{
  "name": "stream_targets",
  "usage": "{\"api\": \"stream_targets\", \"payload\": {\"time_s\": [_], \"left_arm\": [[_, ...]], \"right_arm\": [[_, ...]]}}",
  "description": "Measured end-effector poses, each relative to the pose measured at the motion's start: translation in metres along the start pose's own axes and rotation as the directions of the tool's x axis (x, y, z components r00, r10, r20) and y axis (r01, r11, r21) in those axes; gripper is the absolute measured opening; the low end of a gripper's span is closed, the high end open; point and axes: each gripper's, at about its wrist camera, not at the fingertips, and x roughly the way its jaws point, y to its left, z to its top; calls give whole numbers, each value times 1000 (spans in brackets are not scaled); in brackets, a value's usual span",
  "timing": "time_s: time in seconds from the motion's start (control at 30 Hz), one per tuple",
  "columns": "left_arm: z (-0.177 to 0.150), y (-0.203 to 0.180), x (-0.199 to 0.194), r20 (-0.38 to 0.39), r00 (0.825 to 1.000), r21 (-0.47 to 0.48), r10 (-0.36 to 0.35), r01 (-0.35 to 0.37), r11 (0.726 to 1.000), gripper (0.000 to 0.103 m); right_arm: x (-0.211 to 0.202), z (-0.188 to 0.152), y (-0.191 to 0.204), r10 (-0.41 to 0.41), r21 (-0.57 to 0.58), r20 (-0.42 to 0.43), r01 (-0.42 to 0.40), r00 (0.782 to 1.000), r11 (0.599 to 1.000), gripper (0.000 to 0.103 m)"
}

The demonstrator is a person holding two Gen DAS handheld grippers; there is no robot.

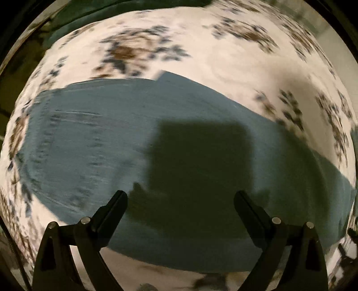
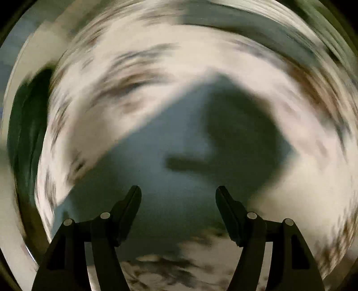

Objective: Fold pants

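Blue-grey pants (image 1: 94, 143) lie flat across a white bedsheet with a dark floral print (image 1: 235, 62). In the left wrist view the waistband end is at the left and the legs run off to the right. My left gripper (image 1: 180, 199) is open and empty, held above the pants, and casts a dark shadow on them. In the right wrist view, which is heavily blurred, the pants (image 2: 161, 138) reach a pointed end near the middle top. My right gripper (image 2: 178, 193) is open and empty above them.
The floral sheet (image 2: 308, 179) surrounds the pants on all sides. A dark green cloth (image 1: 89, 15) lies at the far edge of the bed, and also shows at the left in the right wrist view (image 2: 29, 125).
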Motion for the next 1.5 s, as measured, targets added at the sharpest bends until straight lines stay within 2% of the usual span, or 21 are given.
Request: {"api": "stream_targets", "payload": {"time_s": [0.1,0.2,0.27,0.4,0.47,0.5,0.53,0.57,0.67,0.73,0.77,0.8,0.87,0.93,1.03,1.13,1.2,1.27,1.4,1.43,1.5], "left_arm": [[-2,-27,9,-20,1000,43,-13,14,999,97],[-2,-40,12,-23,1000,71,-11,12,997,97],[-3,-47,12,-19,1000,95,3,-1,995,97],[-3,-57,13,-9,1000,132,27,-26,991,97],[-3,-60,14,-8,999,139,36,-35,990,97],[-3,-61,15,-9,999,140,40,-38,989,97],[-3,-61,16,-9,999,140,42,-41,989,97],[-2,-61,15,-4,999,140,45,-44,989,97],[-2,-65,17,8,998,139,54,-55,989,97],[-2,-63,19,10,998,132,60,-61,989,97],[-1,-61,21,4,998,124,61,-61,990,97],[-4,-56,20,1,998,115,58,-57,992,97],[-6,-50,18,-1,999,102,52,-51,993,97],[-10,-45,14,11,999,102,48,-49,994,97],[-13,-43,9,21,999,102,41,-43,994,97],[-14,-45,8,23,999,89,32,-34,995,97],[-13,-49,8,29,999,88,34,-36,996,97],[-13,-58,10,31,999,96,39,-42,995,97],[-14,-72,11,42,998,117,44,-48,992,97],[-13,-74,10,46,998,124,45,-51,991,97],[-14,-77,8,59,997,137,44,-52,989,97]], "right_arm": [[22,0,-53,117,145,31,-120,993,982,71],[52,7,-87,253,264,91,-268,963,926,71],[56,13,-84,321,247,166,-354,933,902,71],[52,22,-67,361,171,191,-393,913,904,66],[52,28,-65,348,164,184,-378,919,911,55],[59,33,-68,327,185,158,-353,932,917,31],[59,38,-72,353,200,146,-377,924,905,17],[57,44,-70,366,192,140,-388,920,901,13],[31,54,-43,347,35,169,-358,922,933,7],[23,57,-42,294,-32,175,-293,940,956,7],[37,58,-49,251,-9,121,-251,961,968,7],[46,58,-54,245,18,75,-247,967,969,7],[58,62,-69,297,83,9,-297,955,951,10],[45,66,-71,289,106,-27,-285,957,953,23],[5,64,-62,111,22,44,-112,993,994,36],[-33,76,-39,-4,-99,182,23,983,995,36],[-39,92,-23,8,-162,204,26,979,986,39],[-16,122,0,-7,-212,135,36,991,977,48],[42,161,26,-100,-297,-23,89,995,951,46],[49,161,32,-120,-336,-39,101,992,936,30],[49,152,55,-198,-483,38,192,979,854,16]]}}
